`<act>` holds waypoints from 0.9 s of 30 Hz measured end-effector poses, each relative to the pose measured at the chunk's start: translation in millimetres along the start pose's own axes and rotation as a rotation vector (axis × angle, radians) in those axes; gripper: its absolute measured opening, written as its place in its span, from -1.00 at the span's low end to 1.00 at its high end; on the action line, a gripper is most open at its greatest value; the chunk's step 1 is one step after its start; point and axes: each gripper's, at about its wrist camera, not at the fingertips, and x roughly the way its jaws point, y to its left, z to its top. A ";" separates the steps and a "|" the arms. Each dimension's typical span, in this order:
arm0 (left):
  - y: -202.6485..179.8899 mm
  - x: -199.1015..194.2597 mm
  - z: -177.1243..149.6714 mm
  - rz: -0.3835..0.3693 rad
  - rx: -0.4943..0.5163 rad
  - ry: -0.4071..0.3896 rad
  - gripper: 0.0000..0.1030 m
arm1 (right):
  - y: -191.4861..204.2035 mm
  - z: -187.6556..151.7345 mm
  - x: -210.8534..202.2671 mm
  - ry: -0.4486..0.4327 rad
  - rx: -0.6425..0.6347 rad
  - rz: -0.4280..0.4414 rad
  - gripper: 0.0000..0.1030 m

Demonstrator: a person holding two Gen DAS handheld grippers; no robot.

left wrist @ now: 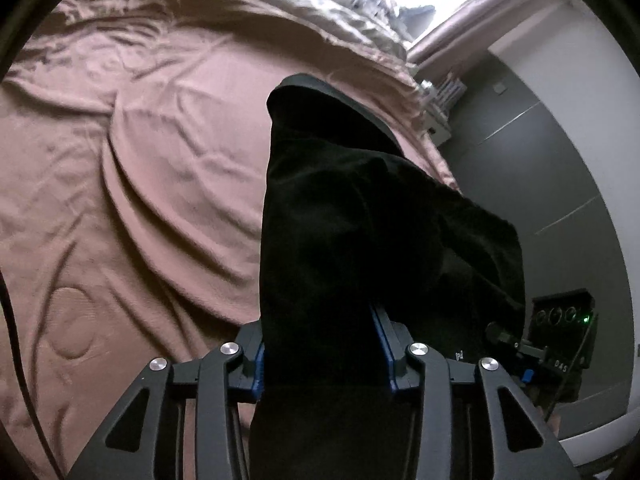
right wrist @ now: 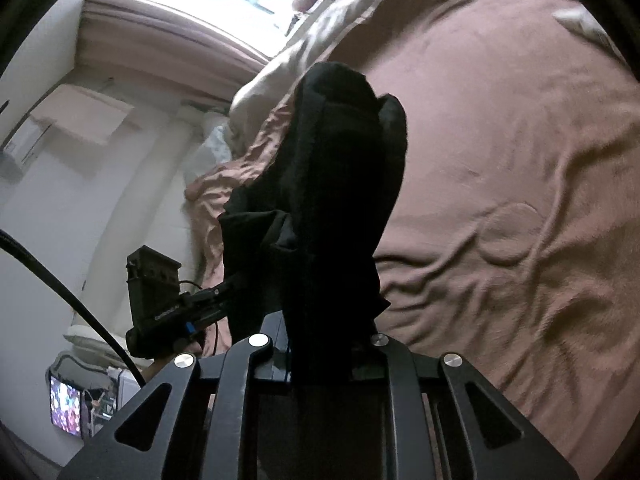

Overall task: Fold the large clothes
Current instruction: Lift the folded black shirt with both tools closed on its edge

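Both tongs [left wrist: 324, 344] [right wrist: 320, 356] grip black garment [left wrist: 340, 220] (lettering unreadable).

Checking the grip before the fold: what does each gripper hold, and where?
Both hold the black garment: left gripper and right gripper each pinch a bunched part; which part cannot be told.

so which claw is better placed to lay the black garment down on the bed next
Probably the left claw: black garment bunched between its fingers, and open pink bedspread fills its view. The right claw grips too, but sits nearer the bed's edge, the room beside it. Likely both move together.
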 end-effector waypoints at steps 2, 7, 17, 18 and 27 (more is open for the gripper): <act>-5.8 -18.3 0.4 -0.006 0.008 -0.026 -0.15 | 13.2 -3.6 -4.2 -0.010 -0.020 0.011 -0.73; -14.6 -64.8 -1.7 -0.010 0.021 -0.105 -0.15 | 58.4 -15.6 -9.2 -0.041 -0.090 0.031 -0.73; -5.4 -168.6 -15.7 0.001 0.015 -0.278 -0.21 | 150.4 -43.7 3.9 -0.040 -0.242 0.097 -0.73; -3.7 -179.1 -16.8 0.006 0.016 -0.294 -0.21 | 161.2 -47.1 7.4 -0.038 -0.257 0.108 -0.73; 27.1 -292.9 -30.2 0.067 -0.019 -0.462 -0.22 | 247.3 -65.4 54.9 0.006 -0.362 0.200 -0.73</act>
